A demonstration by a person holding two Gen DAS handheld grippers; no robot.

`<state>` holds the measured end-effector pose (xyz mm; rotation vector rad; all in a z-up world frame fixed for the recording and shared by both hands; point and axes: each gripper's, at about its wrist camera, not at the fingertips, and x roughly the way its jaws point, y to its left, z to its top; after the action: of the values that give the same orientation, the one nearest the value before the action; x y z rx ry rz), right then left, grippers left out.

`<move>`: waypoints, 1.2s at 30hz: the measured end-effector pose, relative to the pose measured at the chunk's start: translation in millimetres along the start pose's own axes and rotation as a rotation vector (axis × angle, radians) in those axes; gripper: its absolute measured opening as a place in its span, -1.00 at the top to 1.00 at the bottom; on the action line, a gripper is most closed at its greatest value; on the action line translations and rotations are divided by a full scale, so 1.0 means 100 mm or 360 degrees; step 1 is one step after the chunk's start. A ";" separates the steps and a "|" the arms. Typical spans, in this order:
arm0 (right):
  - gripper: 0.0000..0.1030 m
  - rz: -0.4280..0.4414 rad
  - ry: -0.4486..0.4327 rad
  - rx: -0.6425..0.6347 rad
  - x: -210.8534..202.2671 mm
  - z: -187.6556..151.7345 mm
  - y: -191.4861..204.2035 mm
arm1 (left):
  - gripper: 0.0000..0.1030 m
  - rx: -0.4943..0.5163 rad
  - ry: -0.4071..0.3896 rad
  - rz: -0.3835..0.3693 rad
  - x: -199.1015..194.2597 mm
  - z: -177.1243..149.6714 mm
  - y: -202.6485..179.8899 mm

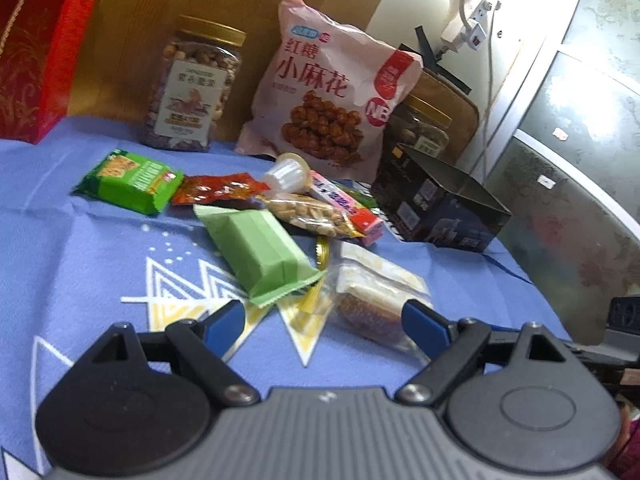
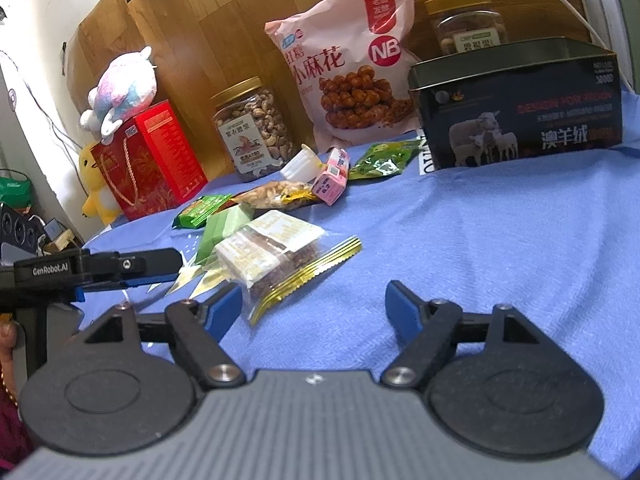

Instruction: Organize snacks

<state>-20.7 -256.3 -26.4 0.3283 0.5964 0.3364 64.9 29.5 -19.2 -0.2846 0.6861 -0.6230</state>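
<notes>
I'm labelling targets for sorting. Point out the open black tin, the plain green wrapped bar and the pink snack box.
open black tin [image 2: 516, 120], right wrist view, on its front wall.
plain green wrapped bar [image 1: 260, 250], left wrist view, on its top face.
pink snack box [image 2: 330, 178], right wrist view, on its end face.

The tall red cardboard gift box [image 1: 40, 48] at the far left corner of the blue cloth-covered tabletop [image 1: 80, 260] is cut off by the left wrist picture's top and left edges. A second clear gold-lidded jar [image 1: 424, 128] stands half hidden behind the pink twisted-dough snack bag [image 1: 320, 84] and the open dark rectangular tin [image 1: 440, 204]; its label is too blurred to read. A gold foil piece [image 1: 322, 249] peeks from under the pale green wrapped bar [image 1: 260, 252], unidentifiable. The tin's inside is mostly hidden in the right wrist view.
</notes>
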 end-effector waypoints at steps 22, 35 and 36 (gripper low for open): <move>0.17 -0.0077 0.0167 -0.0590 0.41 0.16 0.35 | -0.29 0.0186 0.0202 -0.0050 0.57 0.23 -0.56; 0.18 -0.0230 -0.0218 -0.0751 -0.21 0.45 0.49 | -0.29 0.0323 -0.0007 -0.0188 0.27 0.71 -1.15; 0.18 -0.0245 -0.0235 -0.0743 -0.22 0.55 0.44 | -0.29 0.0345 -0.0017 -0.0197 0.32 0.79 -1.22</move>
<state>-14.4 -237.1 44.3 -0.1410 0.3802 0.2902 83.7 -82.4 77.3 -0.1297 0.5877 -0.8071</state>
